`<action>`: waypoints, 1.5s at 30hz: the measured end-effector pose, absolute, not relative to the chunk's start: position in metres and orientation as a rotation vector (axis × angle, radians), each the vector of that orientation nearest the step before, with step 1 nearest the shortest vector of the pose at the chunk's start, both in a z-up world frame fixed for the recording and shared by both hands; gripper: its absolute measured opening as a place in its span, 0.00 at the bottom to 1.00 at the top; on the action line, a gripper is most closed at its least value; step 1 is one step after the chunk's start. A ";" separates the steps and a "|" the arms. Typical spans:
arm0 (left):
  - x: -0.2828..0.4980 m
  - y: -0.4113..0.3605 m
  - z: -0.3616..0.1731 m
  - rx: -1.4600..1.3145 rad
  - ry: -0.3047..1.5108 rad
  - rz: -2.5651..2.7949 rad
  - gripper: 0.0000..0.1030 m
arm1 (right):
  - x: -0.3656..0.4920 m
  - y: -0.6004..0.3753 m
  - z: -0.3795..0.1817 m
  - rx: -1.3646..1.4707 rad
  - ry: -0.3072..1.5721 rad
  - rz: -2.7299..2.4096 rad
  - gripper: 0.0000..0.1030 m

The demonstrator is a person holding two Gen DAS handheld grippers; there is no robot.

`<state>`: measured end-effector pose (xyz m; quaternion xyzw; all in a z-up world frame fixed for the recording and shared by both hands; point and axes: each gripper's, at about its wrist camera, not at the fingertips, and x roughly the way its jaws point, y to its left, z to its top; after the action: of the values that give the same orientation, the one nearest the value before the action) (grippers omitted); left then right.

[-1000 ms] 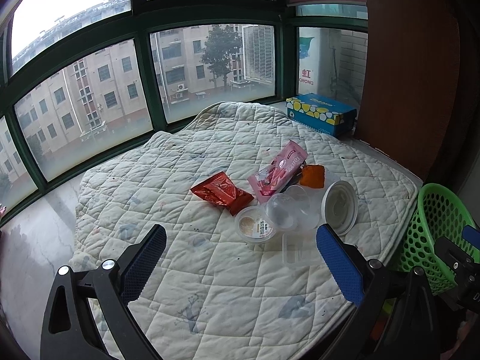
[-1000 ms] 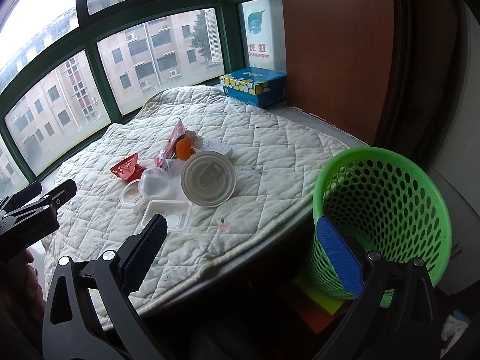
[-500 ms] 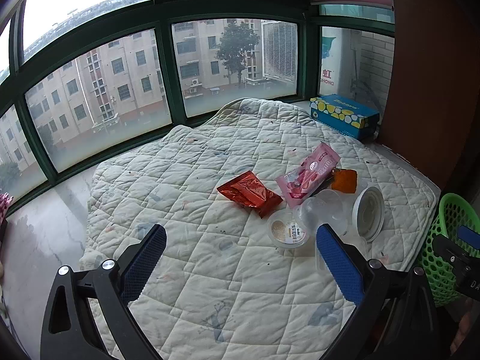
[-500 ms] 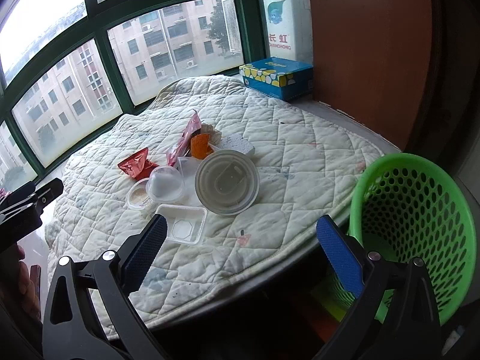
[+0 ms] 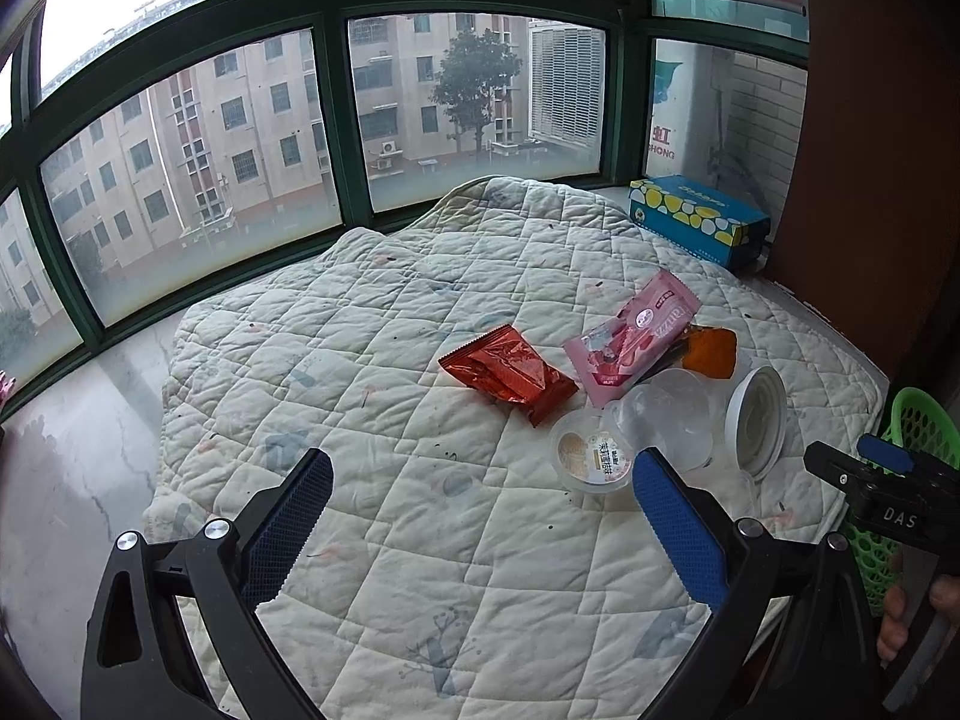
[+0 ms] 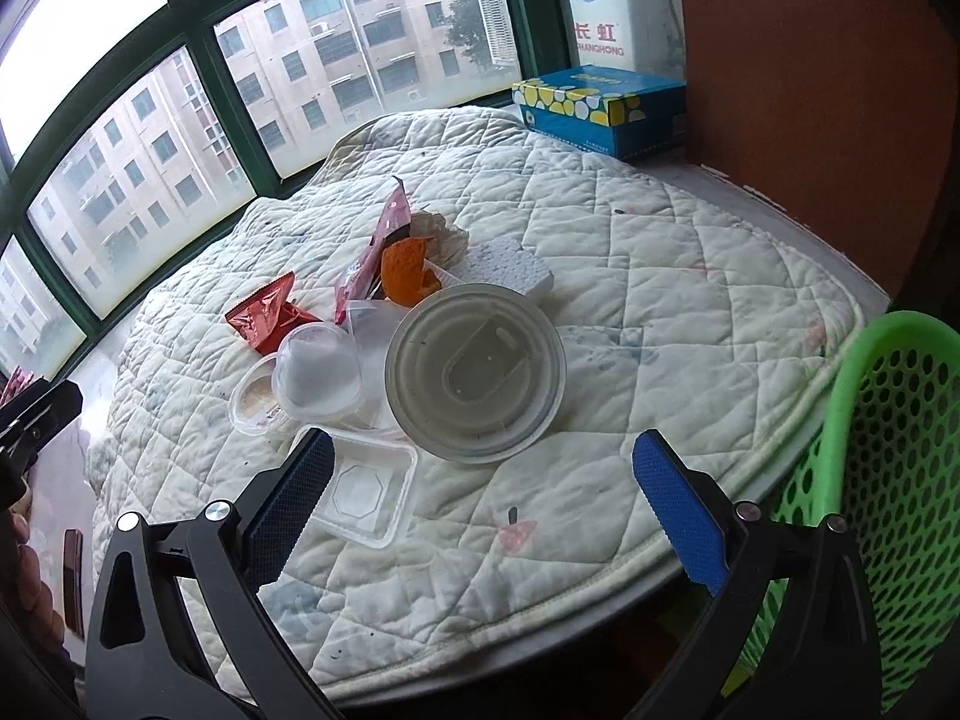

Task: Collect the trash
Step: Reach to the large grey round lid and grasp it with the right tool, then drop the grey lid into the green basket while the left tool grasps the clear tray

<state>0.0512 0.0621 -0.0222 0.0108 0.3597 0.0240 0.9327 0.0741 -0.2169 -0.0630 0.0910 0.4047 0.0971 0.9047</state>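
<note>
Both grippers moved closer to trash pile (image 6: pixel 384 354); left (image 5: pixel 480 516) & right (image 6: pixel 480 492) spread wide, holding nothing.

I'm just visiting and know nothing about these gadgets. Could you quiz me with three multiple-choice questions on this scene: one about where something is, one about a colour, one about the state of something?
1. Where does the blue tissue box sit?
A. In the basket
B. At the far edge of the quilt, by the window
C. On the pile of trash

2. What colour is the basket?
A. Green
B. Black
C. Pink

3. What is the right gripper doing?
A. Shut on the red wrapper
B. Shut on the round lid
C. Open, holding nothing

Answers:
1. B, the box lies at the far side of the quilt near the glass.
2. A, its perforated wall is bright green.
3. C, its blue pads stand wide apart with only the quilt and a clear tray seen between them.
</note>
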 end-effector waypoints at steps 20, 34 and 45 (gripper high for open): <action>0.074 0.059 -0.049 0.006 0.810 0.022 0.94 | 0.140 -0.211 -0.109 0.174 0.916 0.332 0.95; 0.080 0.036 -0.067 0.000 0.860 -0.083 0.93 | 0.137 -0.215 -0.102 0.169 0.895 0.298 0.91; 0.092 0.000 -0.095 -0.029 0.953 -0.261 0.54 | 0.102 -0.247 -0.061 0.225 0.808 0.237 0.90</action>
<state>0.0922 0.0001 -0.0948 -0.0138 0.4573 -0.1251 0.8804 0.1019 -0.2473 -0.0607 0.1092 0.3915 0.1146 0.9065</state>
